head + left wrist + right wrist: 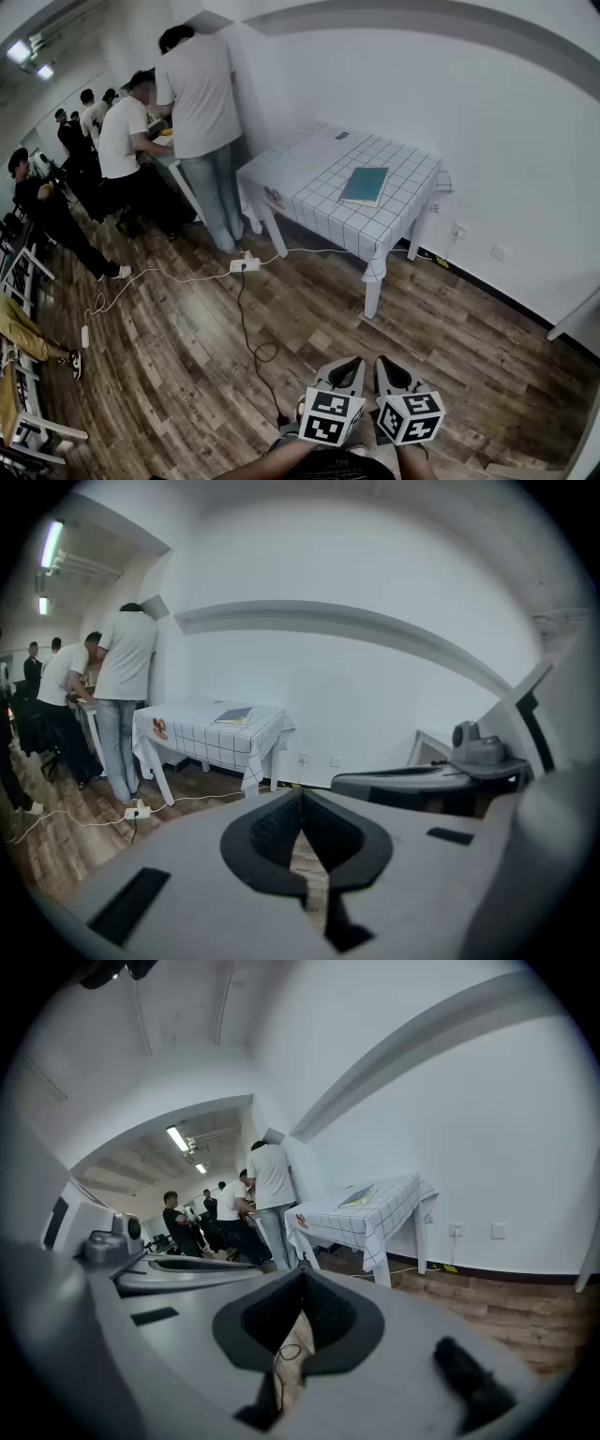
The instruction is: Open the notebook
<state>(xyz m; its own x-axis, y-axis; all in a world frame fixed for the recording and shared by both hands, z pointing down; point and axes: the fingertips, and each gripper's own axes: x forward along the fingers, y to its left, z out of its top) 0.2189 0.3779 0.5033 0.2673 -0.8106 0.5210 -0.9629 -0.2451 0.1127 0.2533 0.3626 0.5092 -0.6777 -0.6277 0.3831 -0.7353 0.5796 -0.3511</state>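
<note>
A closed teal notebook [365, 185] lies flat on a small white table with a checked cloth [309, 187], far ahead of me against the wall. It also shows small and distant in the left gripper view, notebook [234, 715], and the right gripper view, notebook [358, 1196]. Both grippers hang side by side low in front of my body, well short of the table. My left gripper [349, 367] is shut with nothing in it, its jaws meeting at the tips [300, 797]. The right gripper [389, 366] is likewise shut and empty [302, 1274].
Wooden floor stretches between me and the table. A white power strip [244, 266] and a black cable [253, 328] lie on it. Several people [197, 94] stand at another table to the left. A wall socket [458, 230] sits to the right of the table.
</note>
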